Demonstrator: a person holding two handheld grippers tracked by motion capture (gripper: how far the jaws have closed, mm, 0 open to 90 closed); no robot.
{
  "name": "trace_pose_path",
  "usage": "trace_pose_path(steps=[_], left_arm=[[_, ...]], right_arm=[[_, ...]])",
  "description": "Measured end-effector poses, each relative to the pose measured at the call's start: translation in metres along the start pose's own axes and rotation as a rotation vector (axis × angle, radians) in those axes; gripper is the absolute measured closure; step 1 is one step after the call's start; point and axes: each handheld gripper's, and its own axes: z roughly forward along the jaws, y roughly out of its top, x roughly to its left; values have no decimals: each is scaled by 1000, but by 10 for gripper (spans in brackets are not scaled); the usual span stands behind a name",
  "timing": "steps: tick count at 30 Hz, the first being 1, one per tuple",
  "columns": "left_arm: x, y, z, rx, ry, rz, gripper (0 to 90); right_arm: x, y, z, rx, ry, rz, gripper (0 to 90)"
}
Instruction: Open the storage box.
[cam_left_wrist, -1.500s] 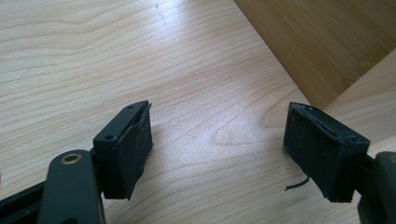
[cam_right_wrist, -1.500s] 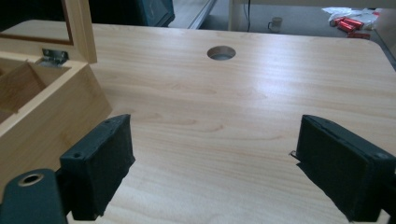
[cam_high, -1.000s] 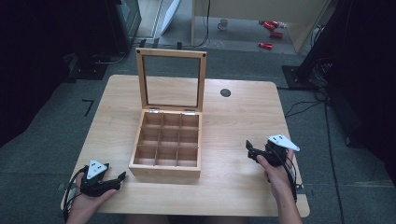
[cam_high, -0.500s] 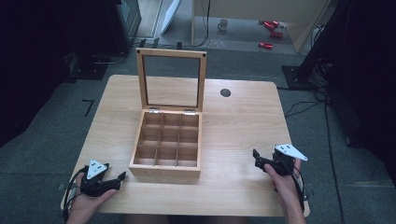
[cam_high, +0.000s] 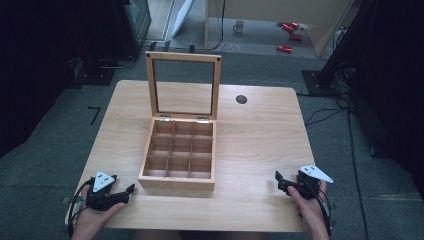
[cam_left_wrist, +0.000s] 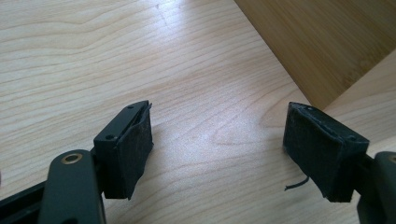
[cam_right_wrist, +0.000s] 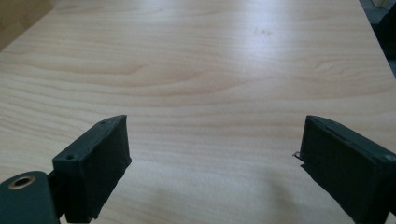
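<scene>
A wooden box (cam_high: 179, 152) with nine empty compartments stands in the middle of the table (cam_high: 260, 135), its glass-paned lid (cam_high: 183, 85) upright at the back. My left gripper (cam_high: 127, 191) rests low at the table's front left corner, open, with nothing between its jaws; the box's corner (cam_left_wrist: 322, 42) shows just ahead of it in the left gripper view. My right gripper (cam_high: 279, 181) sits near the front right edge, open and empty, over bare wood (cam_right_wrist: 210, 93).
A round black grommet (cam_high: 241, 99) is set in the table behind the box on the right. Off the table lie cables, dark equipment, a mug (cam_high: 239, 25) and red tools (cam_high: 290, 27) on the floor beyond.
My right gripper has drawn back toward the front right edge of the table and dropped lower. The left gripper and the box have stayed put.
</scene>
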Motion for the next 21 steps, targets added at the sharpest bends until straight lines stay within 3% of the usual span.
trace_pose_path(steps=[7,9,18,21], left_arm=[[0,0,0,0,0,-1,246],[0,0,0,0,2,1,246],[-1,0,0,0,4,0,246],[-1,0,0,-1,4,0,246]], right_arm=[[-8,-11,-5,45,-6,12,84],[-9,-13,-5,79,-20,15,84],[-4,-17,-5,117,-66,-51,83],[-4,-17,-5,118,-63,-51,82]])
